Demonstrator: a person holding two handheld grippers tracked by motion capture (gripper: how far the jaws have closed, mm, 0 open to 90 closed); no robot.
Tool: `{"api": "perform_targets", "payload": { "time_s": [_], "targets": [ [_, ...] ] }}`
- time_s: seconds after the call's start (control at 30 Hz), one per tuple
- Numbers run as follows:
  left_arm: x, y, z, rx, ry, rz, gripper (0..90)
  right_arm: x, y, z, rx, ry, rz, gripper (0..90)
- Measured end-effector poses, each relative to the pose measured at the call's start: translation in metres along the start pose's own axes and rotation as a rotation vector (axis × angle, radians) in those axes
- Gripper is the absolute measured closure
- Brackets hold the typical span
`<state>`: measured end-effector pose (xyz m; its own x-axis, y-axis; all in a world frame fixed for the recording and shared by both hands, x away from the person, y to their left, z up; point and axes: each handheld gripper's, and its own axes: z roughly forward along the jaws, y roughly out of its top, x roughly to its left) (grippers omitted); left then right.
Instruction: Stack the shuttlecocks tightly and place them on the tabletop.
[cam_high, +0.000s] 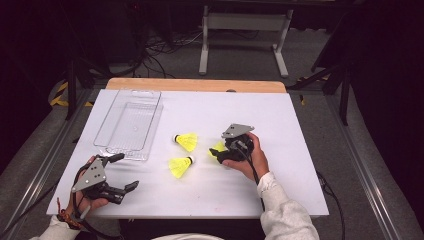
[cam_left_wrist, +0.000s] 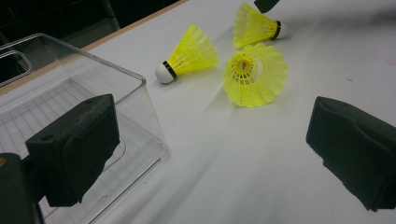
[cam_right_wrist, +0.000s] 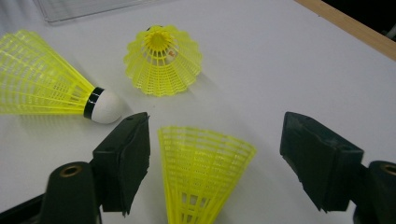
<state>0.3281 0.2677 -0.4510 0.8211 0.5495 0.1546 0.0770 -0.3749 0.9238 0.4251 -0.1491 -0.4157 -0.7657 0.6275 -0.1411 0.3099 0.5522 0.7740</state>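
Three yellow shuttlecocks lie on the white table. One lies between the jaws of my right gripper, skirt pointing away; the jaws stand open on either side of it and the pads do not press. In the high view that gripper covers part of this shuttlecock. A second shuttlecock and a third lie just left of it. My left gripper rests open near the front left edge, with nothing between its fingers.
A clear plastic tray sits at the back left, its near corner close to my left gripper. A wooden strip runs along the table's far edge. Beyond it are cables and a metal frame on the floor.
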Motion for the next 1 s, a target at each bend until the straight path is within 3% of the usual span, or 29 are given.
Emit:
{"api": "perform_targets", "payload": {
  "time_s": [0.3,0.9,1.0],
  "targets": [
    [-0.001,0.000,0.002,0.009,-0.013,0.009,3.8,-0.005,-0.012,0.004,0.005,0.008,0.046,25.9],
    [-0.001,0.000,0.000,0.005,-0.007,0.008,3.9,-0.001,-0.018,0.013,0.052,-0.004,0.025,25.4],
    [-0.001,0.000,0.000,0.008,-0.009,0.010,3.9,0.000,-0.016,0.011,0.025,-0.012,0.027,25.5]
  ]
}}
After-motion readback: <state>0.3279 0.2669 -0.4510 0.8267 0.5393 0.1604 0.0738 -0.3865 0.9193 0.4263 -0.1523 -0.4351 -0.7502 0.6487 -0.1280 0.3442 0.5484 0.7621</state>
